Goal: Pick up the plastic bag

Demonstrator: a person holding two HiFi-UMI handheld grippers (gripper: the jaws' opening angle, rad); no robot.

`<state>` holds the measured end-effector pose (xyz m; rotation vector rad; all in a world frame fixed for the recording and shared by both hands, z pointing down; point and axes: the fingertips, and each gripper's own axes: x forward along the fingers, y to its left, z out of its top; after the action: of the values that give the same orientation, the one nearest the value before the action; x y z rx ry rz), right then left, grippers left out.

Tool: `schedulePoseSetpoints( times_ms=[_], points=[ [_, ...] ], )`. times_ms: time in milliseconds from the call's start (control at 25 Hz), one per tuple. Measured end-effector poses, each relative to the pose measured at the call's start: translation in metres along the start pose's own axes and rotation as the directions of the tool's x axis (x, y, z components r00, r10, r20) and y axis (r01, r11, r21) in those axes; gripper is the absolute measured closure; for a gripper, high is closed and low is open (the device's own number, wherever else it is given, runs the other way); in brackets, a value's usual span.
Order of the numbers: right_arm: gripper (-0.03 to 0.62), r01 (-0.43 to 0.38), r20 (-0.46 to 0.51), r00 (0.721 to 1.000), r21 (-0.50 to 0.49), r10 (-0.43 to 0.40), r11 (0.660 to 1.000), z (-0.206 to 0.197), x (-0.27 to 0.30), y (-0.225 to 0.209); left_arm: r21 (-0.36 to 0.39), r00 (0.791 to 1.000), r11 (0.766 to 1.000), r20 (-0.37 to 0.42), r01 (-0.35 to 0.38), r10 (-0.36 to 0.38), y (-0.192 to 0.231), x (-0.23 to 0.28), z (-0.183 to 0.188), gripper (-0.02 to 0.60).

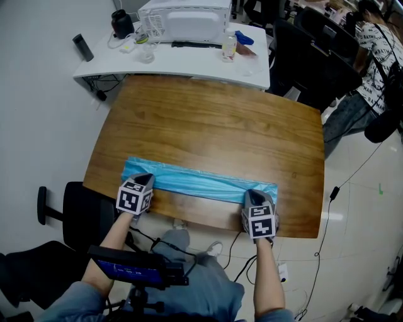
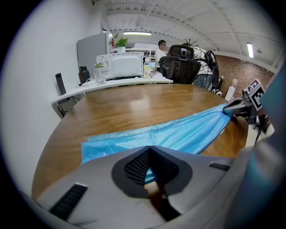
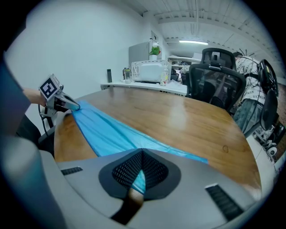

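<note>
A long blue plastic bag (image 1: 201,182) lies stretched along the near edge of the wooden table (image 1: 214,119). My left gripper (image 1: 142,180) is shut on its left end, and my right gripper (image 1: 255,197) is shut on its right end. In the left gripper view the bag (image 2: 178,134) runs from between my closed left gripper (image 2: 151,155) across to the right gripper (image 2: 241,107). In the right gripper view the bag (image 3: 107,132) leads from my closed right gripper (image 3: 142,157) to the left gripper (image 3: 60,103). The film looks pulled fairly taut between them.
Behind the table stands a white desk (image 1: 189,60) with a white appliance (image 1: 186,19), a bottle (image 1: 229,45) and a black cylinder (image 1: 82,47). Black office chairs (image 1: 308,50) and a person (image 1: 371,56) are at the right. A black chair (image 1: 75,214) is at my left.
</note>
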<state>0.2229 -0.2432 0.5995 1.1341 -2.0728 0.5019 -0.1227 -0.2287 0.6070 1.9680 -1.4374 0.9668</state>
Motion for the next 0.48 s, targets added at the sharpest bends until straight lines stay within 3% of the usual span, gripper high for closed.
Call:
schedulePoseSetpoints(
  times_ms=[480],
  points=[
    [0.594,0.004,0.096,0.995,-0.023,-0.002,1.000,0.020,-0.017,-0.003,0.027,0.996,0.999,0.082,-0.045,0.043,-0.007,-0.017,0.015,0.571]
  ],
)
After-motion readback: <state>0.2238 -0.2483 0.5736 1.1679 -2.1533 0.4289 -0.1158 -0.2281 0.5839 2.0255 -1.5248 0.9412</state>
